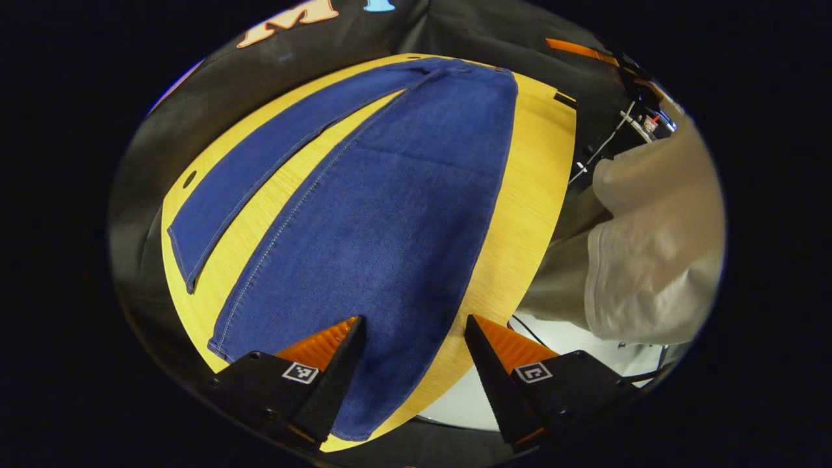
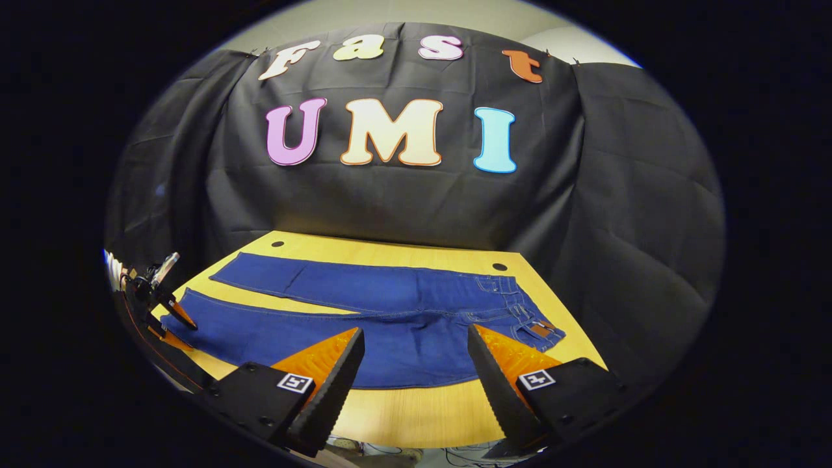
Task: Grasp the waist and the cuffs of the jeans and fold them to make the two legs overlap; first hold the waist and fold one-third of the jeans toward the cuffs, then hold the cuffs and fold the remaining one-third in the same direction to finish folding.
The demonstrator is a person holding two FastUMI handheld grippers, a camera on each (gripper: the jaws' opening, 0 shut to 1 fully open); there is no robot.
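Above jeans: both claws wide, empty

From my remote seat, the jeans read as a deep, even blue denim, with pale stitching running in thin lines along the seams and hems. Near the waist I can make out a small brown patch against the blue. The surface beneath them is a warm yellow wood tone with fine, straight grain, marked by two small dark round holes near its far edge. The booth's wall is black cloth, creased in soft folds. In the left gripper view I see a person's garment in a plain off-white, unpatterned, and a strip of pale floor below it.
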